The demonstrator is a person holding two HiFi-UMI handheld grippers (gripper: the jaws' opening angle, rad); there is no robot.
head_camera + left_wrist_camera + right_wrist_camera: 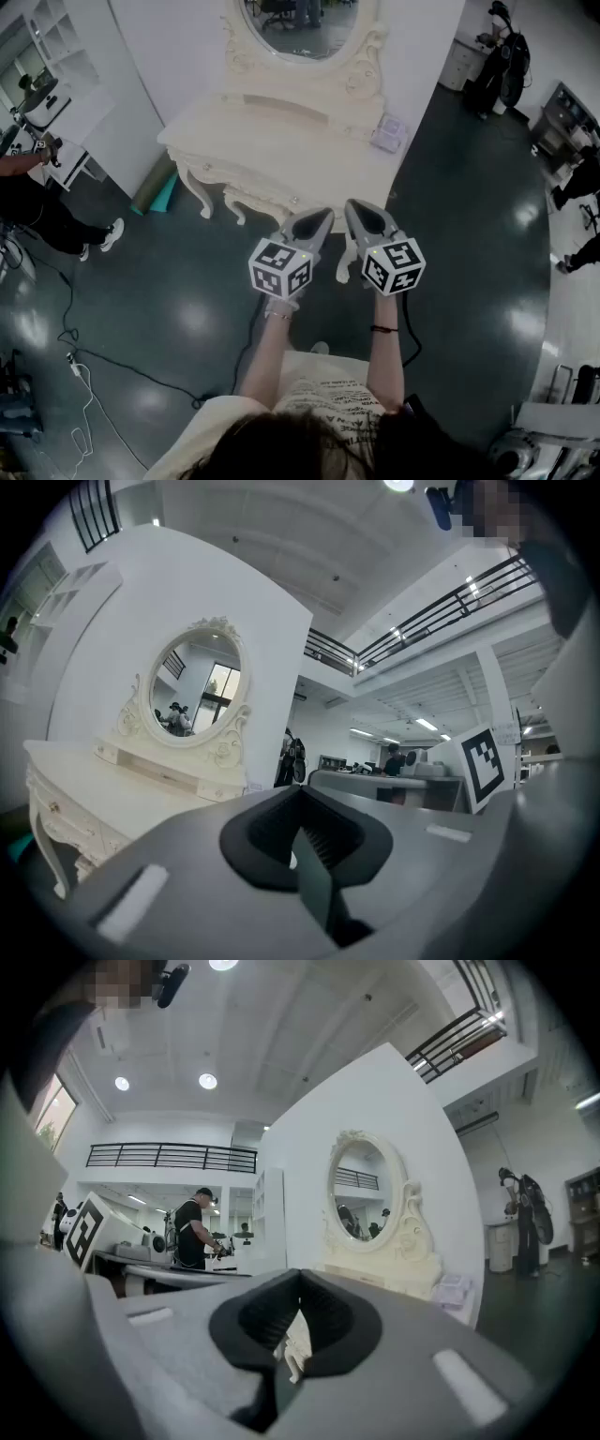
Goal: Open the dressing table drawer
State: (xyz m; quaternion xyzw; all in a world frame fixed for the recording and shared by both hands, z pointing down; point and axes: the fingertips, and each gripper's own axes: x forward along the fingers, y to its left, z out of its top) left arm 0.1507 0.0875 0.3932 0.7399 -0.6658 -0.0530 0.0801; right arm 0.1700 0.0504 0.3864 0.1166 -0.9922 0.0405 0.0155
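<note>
The cream dressing table (281,141) with its oval mirror (300,23) stands ahead of me, its carved drawer front (255,195) facing me. Both grippers are held side by side just short of that front edge, touching nothing. My left gripper (322,219) is shut and empty, and so is my right gripper (356,210). In the left gripper view the closed tips (300,794) point past the table (84,789), which lies low at the left. The right gripper view shows closed tips (300,1279) with the mirror (364,1190) ahead and to the right.
A small flat pack (389,134) lies on the table's right end. A rolled teal mat (155,192) leans by the table's left legs. A person (37,211) stands at the left by white shelving (56,56), and cables (84,375) trail over the dark floor. Equipment (502,66) stands at the back right.
</note>
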